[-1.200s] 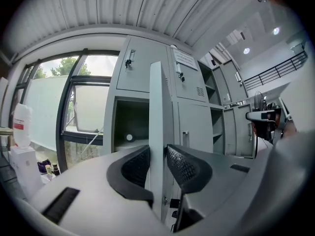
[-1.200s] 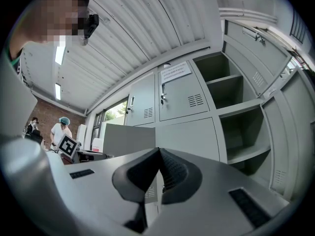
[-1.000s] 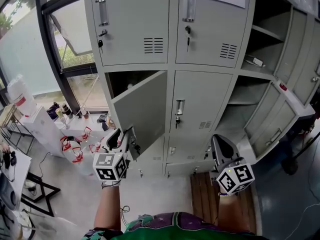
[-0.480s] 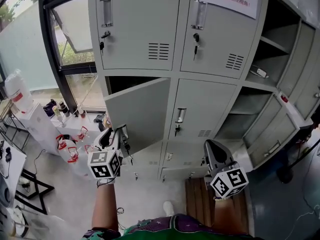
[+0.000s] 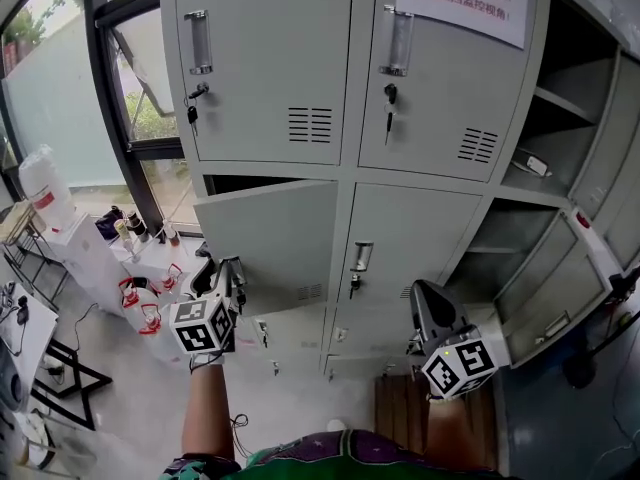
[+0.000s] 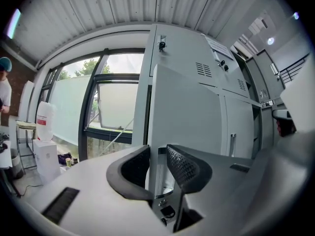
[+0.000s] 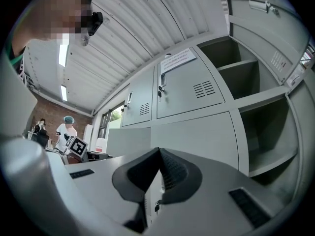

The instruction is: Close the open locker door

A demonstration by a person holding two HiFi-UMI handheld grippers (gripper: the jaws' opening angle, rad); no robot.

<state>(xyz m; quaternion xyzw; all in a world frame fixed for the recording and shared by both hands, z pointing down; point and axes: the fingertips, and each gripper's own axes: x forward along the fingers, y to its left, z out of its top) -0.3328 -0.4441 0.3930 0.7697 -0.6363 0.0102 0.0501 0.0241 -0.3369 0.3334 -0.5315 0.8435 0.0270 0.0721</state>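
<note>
The nearly shut grey metal locker door (image 5: 270,238) has its chrome handle (image 6: 160,173) pinched in the left claw (image 6: 158,156), jaws half-spread, just closing further. The right claw (image 7: 158,168) is pressed together, empty

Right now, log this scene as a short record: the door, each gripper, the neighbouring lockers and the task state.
door: open locker door nearly shut, with a dark gap along its top
left gripper: fingers closed on the door's free edge
right gripper: fingers together, holding nothing, pointing at the lockers without touching them
neighbouring lockers: right-hand compartments stand open
task state: door not yet flush with the frame
</note>
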